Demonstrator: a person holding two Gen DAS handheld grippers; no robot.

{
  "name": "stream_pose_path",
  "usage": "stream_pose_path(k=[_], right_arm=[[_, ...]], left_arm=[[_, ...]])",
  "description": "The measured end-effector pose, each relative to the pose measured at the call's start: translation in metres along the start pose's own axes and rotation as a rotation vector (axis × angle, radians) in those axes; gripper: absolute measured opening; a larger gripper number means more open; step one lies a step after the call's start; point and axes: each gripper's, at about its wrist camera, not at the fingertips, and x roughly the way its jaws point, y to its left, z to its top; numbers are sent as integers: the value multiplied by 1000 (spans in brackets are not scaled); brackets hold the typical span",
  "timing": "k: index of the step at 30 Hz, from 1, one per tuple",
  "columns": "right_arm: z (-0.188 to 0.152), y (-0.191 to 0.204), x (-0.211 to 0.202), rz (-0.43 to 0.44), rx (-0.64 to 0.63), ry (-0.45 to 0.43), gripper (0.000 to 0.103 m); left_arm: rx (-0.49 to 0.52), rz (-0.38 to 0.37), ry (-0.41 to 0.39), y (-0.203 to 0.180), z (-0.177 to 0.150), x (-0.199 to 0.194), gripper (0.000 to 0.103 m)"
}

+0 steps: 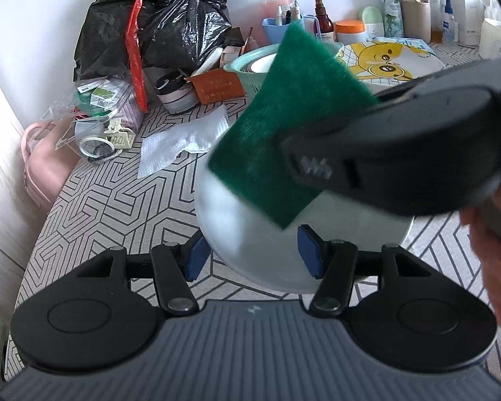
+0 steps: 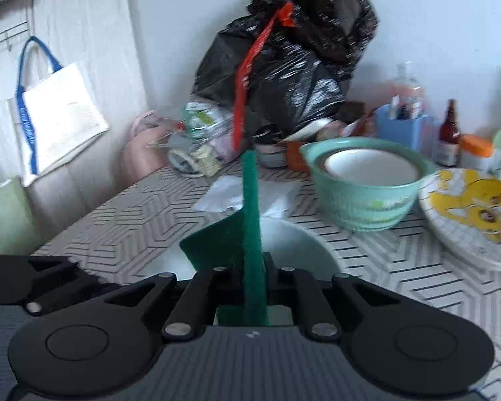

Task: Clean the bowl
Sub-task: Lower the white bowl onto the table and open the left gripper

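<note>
**Scouring pad held over the bowl**

My left hand-held gripper [image 1: 255, 255] has its blue pads [image 1: 309, 254] set on either side of the pale, round ceramic bowl [image 1: 267, 254], which sits on the geometric-patterned worktop [image 1: 110, 207] directly ahead of me. The near rim lies between the pads, but whether they press it I cannot tell. My right hand-held gripper [image 2: 253, 267] has its fingers drawn together on a flat green scouring pad [image 2: 250, 214] – seen edge-on from the right wrist, standing upright above the bowl [image 2: 297, 247]. From the left wrist the same pad [image 1: 284, 127] shows broadside, tilted, its lower corner hanging over the bowl's interior; contact with the bowl cannot be made out.

Behind the bowl lies a crumpled white tissue [image 1: 183, 143]. Farther back stand a mint-green ribbed mixing bowl [image 2: 367, 200] with a white bowl [image 2: 370, 167] nested inside, a plate printed with a yellow cartoon figure [image 2: 467, 214] just beside it, and a black plastic rubbish bag with a red tie [image 2: 284, 67] against the wall – small bottles and jars line the far edge.
</note>
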Motion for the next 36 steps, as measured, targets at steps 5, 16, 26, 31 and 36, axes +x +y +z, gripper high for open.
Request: stream_pose_path(k=[5,16,26,31,36], right_arm=[[-4,-7,-4,92,64,29,9],[-19,-35,-83,-1,246,-177,9],[-45,-45,-138,-252,397,-362,9],[-58,-62,-119,-309,475,-307,9],[-68,-75,-98,-362,521,-262,7]], left_arm=[[-17,-4,4,5,4,4,56],[-76,-38,8,11,9,0,56],[-110,-56,-19,6,5,-21,56],[-117,-48,-30,3,2,-28,56],[-151,-48,-39,11,-4,-38,56]])
